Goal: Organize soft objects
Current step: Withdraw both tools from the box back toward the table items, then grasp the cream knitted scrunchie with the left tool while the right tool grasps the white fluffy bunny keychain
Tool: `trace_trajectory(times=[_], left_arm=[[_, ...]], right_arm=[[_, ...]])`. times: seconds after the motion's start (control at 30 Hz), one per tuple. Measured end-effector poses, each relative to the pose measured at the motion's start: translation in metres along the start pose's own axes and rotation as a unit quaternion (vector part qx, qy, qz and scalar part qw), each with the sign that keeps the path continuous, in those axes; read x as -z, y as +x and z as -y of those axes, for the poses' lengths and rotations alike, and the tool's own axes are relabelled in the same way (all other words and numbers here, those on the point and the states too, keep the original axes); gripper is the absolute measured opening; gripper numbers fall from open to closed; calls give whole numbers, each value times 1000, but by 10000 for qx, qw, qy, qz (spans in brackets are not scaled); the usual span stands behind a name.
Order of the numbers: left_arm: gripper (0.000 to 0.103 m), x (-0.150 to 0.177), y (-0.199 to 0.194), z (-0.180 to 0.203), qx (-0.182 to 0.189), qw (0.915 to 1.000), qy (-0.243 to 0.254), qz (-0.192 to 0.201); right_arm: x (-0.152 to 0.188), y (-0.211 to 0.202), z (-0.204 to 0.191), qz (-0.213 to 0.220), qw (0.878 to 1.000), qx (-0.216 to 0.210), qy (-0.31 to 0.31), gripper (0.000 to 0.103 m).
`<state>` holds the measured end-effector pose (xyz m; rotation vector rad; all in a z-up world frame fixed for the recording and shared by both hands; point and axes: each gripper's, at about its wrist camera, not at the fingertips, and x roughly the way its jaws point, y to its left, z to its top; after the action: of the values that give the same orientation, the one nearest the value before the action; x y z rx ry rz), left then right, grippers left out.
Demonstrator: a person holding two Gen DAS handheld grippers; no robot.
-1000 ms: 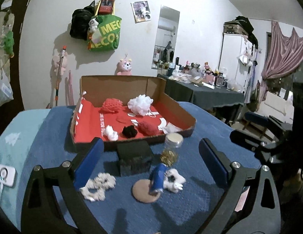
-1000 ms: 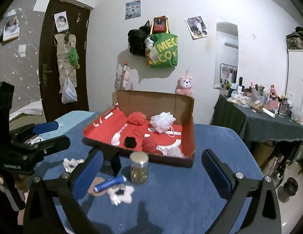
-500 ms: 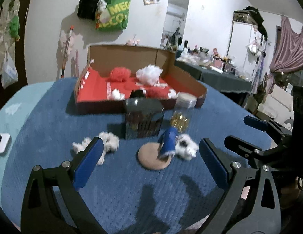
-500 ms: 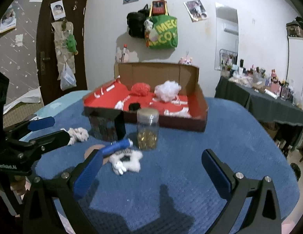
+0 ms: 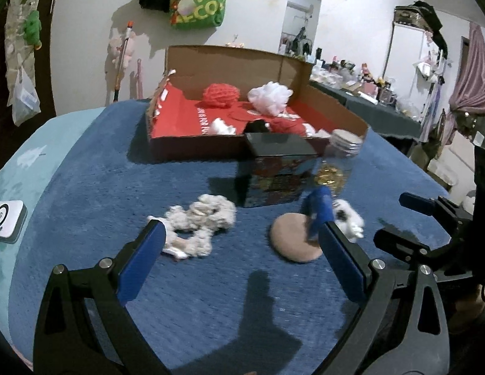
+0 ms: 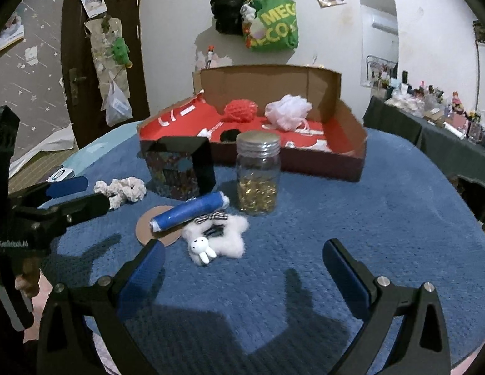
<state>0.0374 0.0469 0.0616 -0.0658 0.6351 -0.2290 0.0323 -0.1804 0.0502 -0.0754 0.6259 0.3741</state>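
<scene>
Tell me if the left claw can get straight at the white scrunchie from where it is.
Probably yes. The left claw is open and the white scrunchie lies just ahead near its left finger, on bare blue cloth, nothing between them.

Red-lined cardboard box (image 6: 342, 125), blue quilted cover (image 6: 367, 218), white fluffy star (image 6: 223, 240), gold-filled jar (image 6: 258, 175).

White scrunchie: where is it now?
In the left wrist view the white scrunchie lies on the blue cover, left of the black box, just beyond the left gripper.
</scene>
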Motion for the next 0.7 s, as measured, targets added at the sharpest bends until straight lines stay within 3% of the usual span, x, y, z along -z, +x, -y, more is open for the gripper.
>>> trace_trajectory(times=[0.27,0.47,0.5,0.57,0.63,0.7], left_arm=[[98,-7,28,-28,-137,9988,86,-457],[76,-12,53,-37,-99,9958,250,-874],[67,-12,58,-37,-69,9946,303,-987],[56,-11,65,-37,-38,9934,388,-1081],[31,-11,64,-36,-35,9936,445,-1040],[30,-10,60,-37,130,9940,386,-1014]], right_arm=[[-5,31,-7,-356,9989,-277,-112,99],[-9,51,-15,-640,9970,-284,-345,74],[-9,53,-15,-666,9967,-292,-371,71],[-8,55,-16,-663,9961,-408,-408,51],[-7,53,-18,-610,9958,-474,-487,45],[-7,49,-18,-537,9959,-520,-512,42]])
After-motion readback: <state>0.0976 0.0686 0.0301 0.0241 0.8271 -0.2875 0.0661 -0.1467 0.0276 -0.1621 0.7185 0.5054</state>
